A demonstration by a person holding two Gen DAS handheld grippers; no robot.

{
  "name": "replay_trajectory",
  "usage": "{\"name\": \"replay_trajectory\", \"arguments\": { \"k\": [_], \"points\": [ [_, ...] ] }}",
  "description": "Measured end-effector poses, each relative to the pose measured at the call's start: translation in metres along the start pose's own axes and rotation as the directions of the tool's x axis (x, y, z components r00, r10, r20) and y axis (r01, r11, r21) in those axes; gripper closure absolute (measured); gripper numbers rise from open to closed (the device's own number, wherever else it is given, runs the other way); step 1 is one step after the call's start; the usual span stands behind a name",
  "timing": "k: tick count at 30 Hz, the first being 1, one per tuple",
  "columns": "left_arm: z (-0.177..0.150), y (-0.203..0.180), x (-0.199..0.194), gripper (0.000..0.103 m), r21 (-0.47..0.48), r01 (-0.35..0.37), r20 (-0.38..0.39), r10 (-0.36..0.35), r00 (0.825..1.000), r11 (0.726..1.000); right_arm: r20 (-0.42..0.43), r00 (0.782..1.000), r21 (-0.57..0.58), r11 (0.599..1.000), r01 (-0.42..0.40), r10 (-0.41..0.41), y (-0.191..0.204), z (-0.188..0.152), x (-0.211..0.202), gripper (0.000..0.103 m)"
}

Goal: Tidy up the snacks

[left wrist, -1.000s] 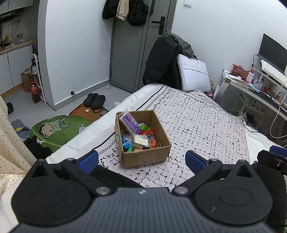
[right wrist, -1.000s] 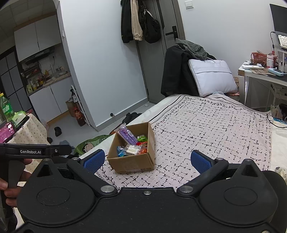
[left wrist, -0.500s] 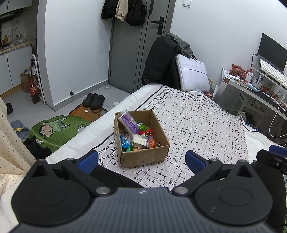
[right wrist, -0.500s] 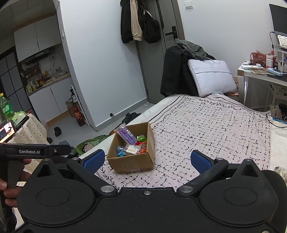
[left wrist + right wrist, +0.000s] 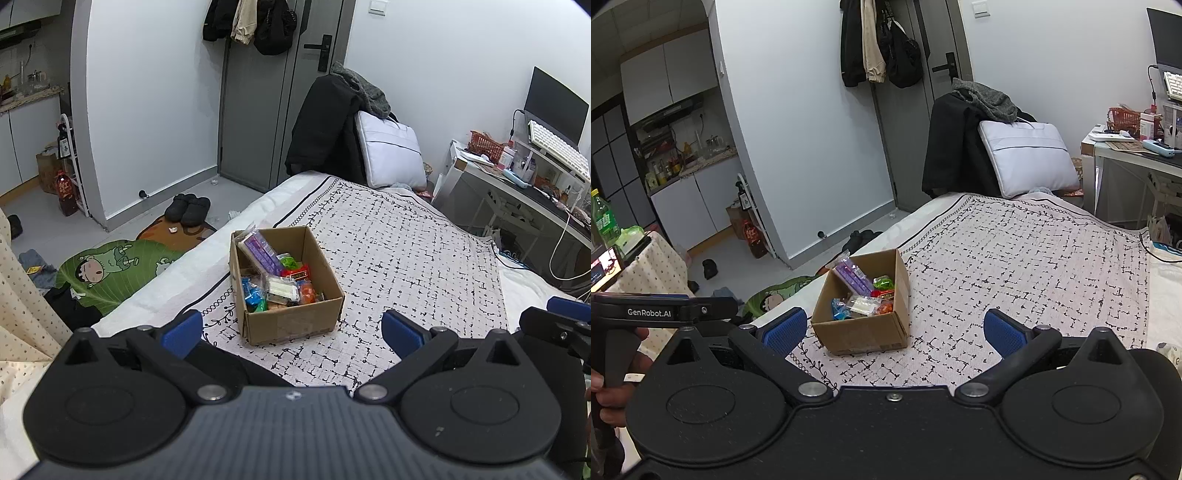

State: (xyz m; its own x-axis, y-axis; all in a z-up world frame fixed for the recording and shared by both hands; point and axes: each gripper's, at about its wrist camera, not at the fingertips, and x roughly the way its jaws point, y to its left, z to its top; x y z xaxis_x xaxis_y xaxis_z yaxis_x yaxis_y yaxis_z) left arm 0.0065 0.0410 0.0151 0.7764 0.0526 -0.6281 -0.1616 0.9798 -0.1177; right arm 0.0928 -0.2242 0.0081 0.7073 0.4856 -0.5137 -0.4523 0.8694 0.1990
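A small cardboard box stands on the patterned bed cover, holding several wrapped snacks: a purple packet leaning against its far-left wall, and blue, green, red, orange and clear packets below. My left gripper hovers open just in front of the box, nothing between its blue pads. My right gripper is also open and empty, held back from the box on its near side. In the right wrist view, the left gripper's handle shows at the left edge, held by a hand.
The bed cover stretches right of the box. A pillow and a chair draped with dark coats stand at the bed's far end. A desk is at right. Slippers and a green mat lie on the floor left.
Both views shifted only slightly; the box sits marginally closer to the left gripper. Both grippers stay open and empty.
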Motion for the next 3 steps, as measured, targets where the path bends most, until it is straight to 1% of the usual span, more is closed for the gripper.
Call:
{"name": "replay_trajectory", "arguments": {
  "k": [3],
  "points": [
    [-0.0001,0.0001,0.0001,0.000,-0.002,0.000,0.000,0.000,1.000,1.000,0.001,1.000,0.000,1.000,-0.001,0.001,0.0000,-0.0001,0.0000,0.000]
  ]
}}
